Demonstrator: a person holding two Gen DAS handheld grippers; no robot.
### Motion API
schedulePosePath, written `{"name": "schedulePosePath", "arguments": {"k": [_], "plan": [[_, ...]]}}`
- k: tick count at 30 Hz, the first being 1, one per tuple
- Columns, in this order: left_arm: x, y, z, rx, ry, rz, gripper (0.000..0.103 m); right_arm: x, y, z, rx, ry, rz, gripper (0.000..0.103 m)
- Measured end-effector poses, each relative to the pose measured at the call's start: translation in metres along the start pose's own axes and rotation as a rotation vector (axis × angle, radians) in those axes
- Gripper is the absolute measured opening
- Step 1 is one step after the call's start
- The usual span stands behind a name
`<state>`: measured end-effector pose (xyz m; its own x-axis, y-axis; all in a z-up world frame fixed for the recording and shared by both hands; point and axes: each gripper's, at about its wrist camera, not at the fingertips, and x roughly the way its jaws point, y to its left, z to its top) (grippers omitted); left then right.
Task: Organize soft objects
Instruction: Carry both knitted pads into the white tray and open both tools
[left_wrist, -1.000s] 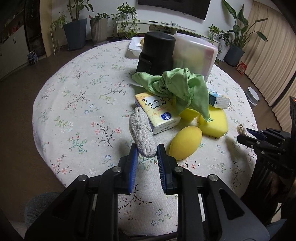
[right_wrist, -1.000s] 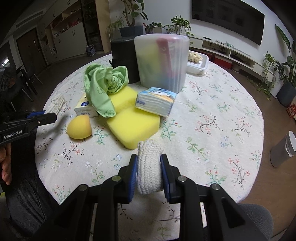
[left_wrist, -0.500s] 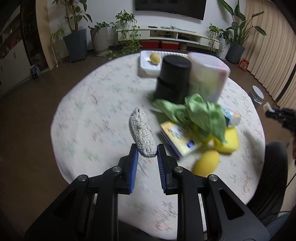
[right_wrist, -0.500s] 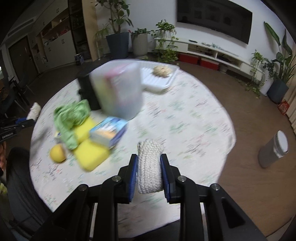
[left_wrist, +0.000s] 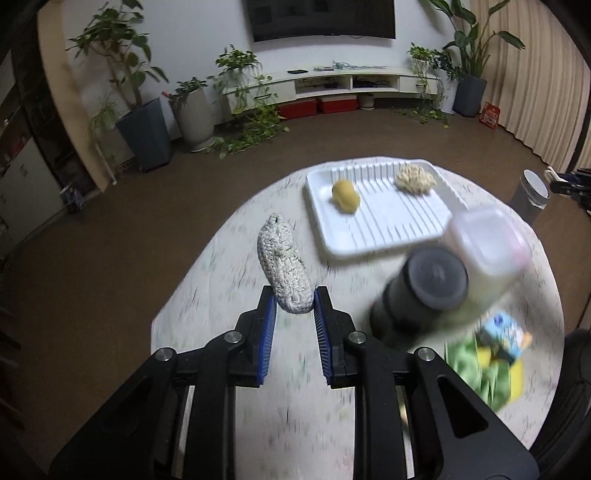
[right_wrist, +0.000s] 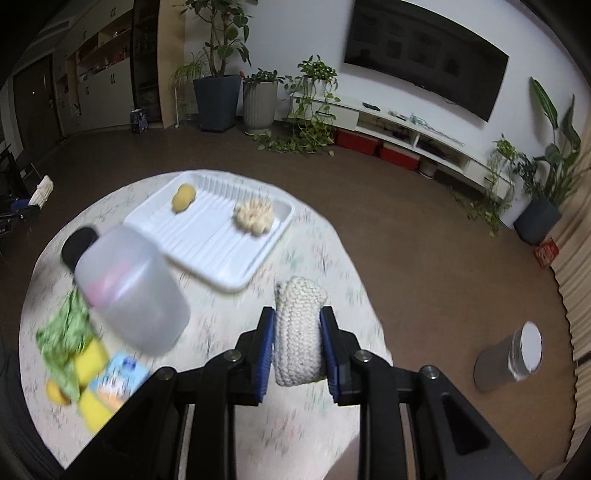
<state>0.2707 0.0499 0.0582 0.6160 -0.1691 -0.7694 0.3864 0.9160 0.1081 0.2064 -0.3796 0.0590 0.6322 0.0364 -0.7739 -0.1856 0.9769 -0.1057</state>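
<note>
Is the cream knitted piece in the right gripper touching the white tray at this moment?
Apart. The right wrist view shows the cream knitted piece clamped between the right gripper pads, with tablecloth plainly visible between it and the white tray beyond.

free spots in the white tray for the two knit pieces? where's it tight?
White tray: bare ribbed floor on its near half, and between the yellow ball and cream tuft. Tight behind: clear tub, black canister, green cloth and sponges.

White ribbed tray (left_wrist: 388, 236); grey-flecked knit pad (left_wrist: 284, 273); cream knit pad (right_wrist: 299, 339); floral tablecloth (right_wrist: 229, 314).
</note>
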Motion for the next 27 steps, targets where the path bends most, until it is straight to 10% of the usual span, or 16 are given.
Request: {"name": "schedulePosePath", "arguments": {"k": [15, 27], "plan": [[0.122, -0.043, 0.096, 0.302, 0.050, -0.136, 0.019, 0.113, 0.039, 0.118, -0.187, 0.058, 0.137, 0.026], [0.194, -0.074, 0.102, 0.420, 0.124, -0.236, 0.020, 0.196, 0.089, 0.126, -0.341, 0.141, 0.275, 0.026]]}}
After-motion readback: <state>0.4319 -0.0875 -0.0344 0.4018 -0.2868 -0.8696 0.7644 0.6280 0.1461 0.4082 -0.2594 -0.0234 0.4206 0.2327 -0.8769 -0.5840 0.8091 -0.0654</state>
